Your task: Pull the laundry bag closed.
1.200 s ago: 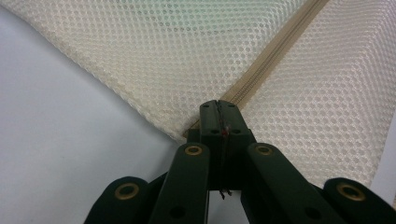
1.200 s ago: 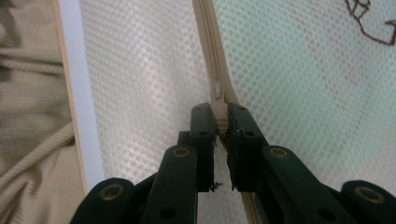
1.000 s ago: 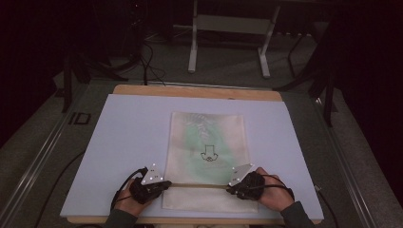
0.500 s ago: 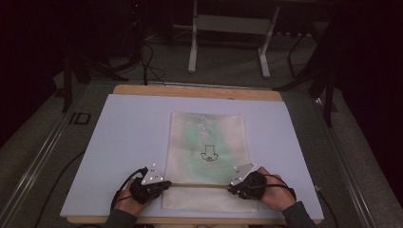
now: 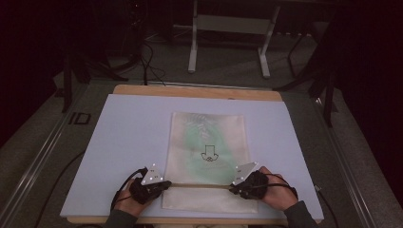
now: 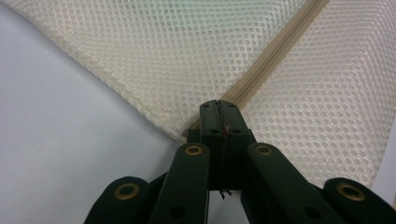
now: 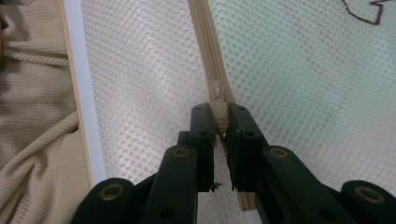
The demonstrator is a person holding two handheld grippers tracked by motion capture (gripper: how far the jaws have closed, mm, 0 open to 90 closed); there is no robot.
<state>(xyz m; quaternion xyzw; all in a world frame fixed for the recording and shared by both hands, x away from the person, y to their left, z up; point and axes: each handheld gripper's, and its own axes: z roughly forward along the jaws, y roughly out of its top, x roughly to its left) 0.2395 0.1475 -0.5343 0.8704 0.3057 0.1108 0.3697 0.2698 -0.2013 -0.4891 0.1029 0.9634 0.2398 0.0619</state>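
A cream mesh zip bag [image 5: 209, 142] with something pale green inside lies flat on the white board [image 5: 119, 142]. Its tan zipper [image 5: 199, 185] runs across the near end. My left gripper [image 5: 164, 184] is at the zipper's left end; in the left gripper view the gripper [image 6: 218, 105] is shut on the zipper end [image 6: 198, 123] at the bag's edge. My right gripper [image 5: 233, 187] is at the zipper's right end. In the right gripper view the gripper [image 7: 218, 114] is clamped on the tan pull just behind the slider [image 7: 217, 91].
The board rests on a wooden table top [image 5: 190, 90]. Beyond it stand a metal table frame [image 5: 228, 23] and cables [image 5: 147, 61] on the grey floor. A beige knit sleeve [image 7: 32, 93] lies beside the board's near edge.
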